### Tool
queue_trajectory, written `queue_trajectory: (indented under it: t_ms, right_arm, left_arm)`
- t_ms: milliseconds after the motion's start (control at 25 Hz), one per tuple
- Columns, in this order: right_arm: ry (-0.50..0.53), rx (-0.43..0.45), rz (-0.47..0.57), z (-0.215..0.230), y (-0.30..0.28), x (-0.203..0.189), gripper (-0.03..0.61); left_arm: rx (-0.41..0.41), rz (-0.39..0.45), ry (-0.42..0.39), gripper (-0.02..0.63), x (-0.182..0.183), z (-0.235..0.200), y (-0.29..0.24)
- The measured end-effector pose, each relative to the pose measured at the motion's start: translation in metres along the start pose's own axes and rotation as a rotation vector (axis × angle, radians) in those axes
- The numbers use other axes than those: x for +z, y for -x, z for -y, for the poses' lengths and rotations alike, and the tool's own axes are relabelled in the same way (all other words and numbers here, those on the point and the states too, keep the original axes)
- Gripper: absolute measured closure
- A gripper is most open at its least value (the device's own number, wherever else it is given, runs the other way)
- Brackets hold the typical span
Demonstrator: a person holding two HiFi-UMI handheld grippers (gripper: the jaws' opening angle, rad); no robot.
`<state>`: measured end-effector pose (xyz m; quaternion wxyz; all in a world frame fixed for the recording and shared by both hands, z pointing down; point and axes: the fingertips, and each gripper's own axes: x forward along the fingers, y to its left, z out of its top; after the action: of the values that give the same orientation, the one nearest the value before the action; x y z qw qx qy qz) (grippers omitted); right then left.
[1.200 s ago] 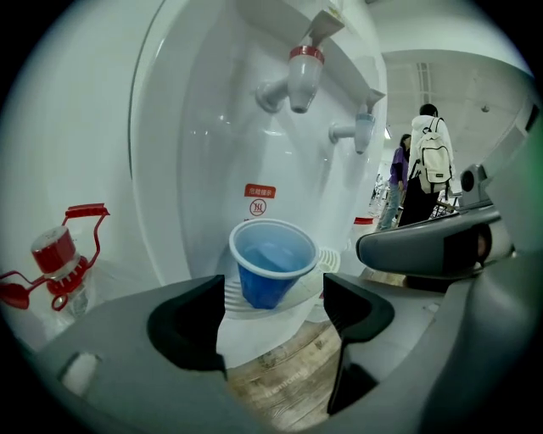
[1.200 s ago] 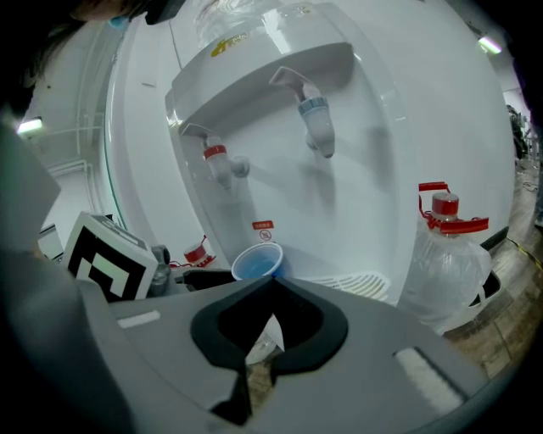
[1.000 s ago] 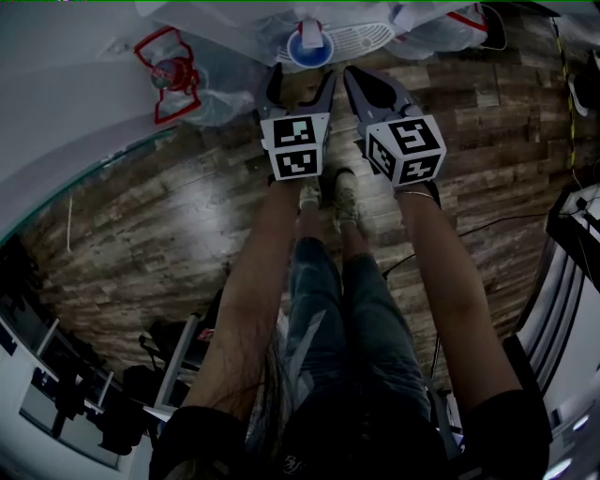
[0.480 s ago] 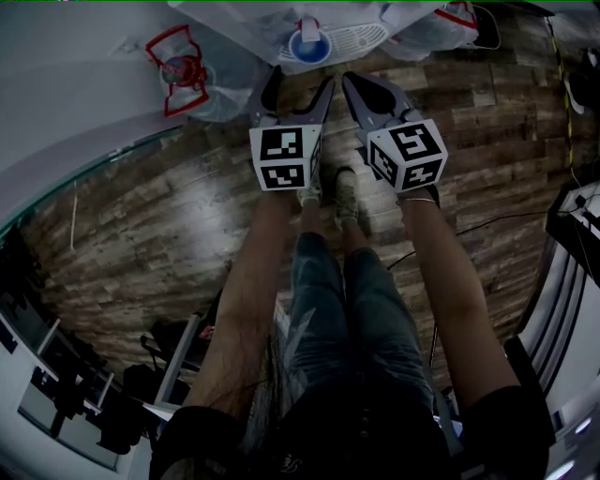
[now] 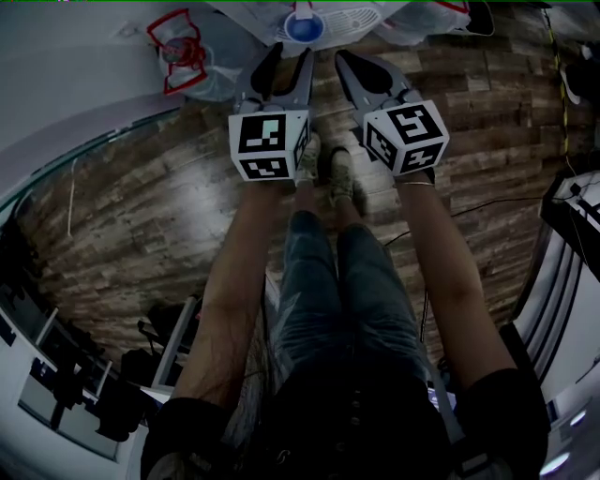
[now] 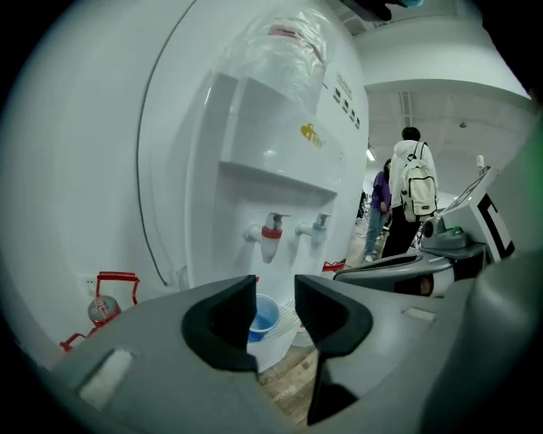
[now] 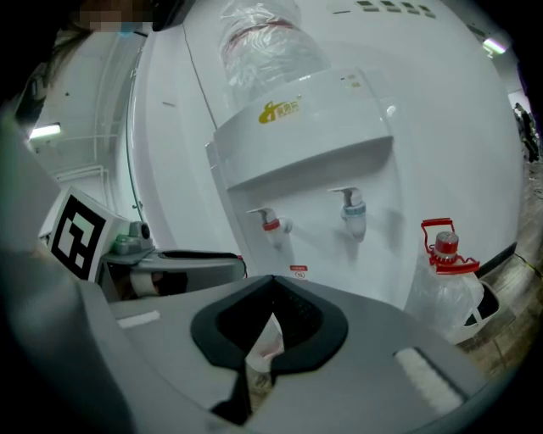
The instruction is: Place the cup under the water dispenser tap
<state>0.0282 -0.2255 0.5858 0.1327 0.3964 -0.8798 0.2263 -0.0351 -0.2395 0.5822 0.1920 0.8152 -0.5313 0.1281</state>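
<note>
Left tool (image 6: 275,290): jaws just been closing, now part-apart, nothing between; cup shows only past gap. Right tool (image 7: 271,281): clenched, empty.
Blue cup (image 6: 264,316): stands free on dispenser tray (image 5: 354,17), under red tap (image 6: 271,234).
Risk: light cup likely tips if either tool dips forward and clips rim.
Left tool view alone shows cup-to-tap line-up. Head view, upper centre: both tools apart from cup. Right tool view: cup hidden behind jaws, jug (image 7: 443,284) lower right.

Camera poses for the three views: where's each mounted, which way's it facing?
Head view: on the head, facing steeply down; forearms, legs, left gripper, right gripper, cup.
Left gripper view: along its jaws, just closing, nothing between, toward the water dispenser.
Right gripper view: along shut jaws, same dispenser.
Shared: both gripper views show the red tap and the other gripper.
</note>
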Motion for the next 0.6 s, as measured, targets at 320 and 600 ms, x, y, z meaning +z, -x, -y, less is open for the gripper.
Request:
queue_trajectory:
  t_ms: [320, 600]
  right_arm:
    - [0.065, 0.015, -0.004, -0.01, 0.018, 0.024, 0.583]
    - [0.08, 0.027, 0.029, -0.026, 0.04, 0.061, 0.583]
  left_arm:
    - [-0.006, -0.012, 0.031, 0.612, 0.021, 0.006, 0.023]
    - [-0.052, -0.003, 0.007, 0.614, 0.061, 0.035, 0.04]
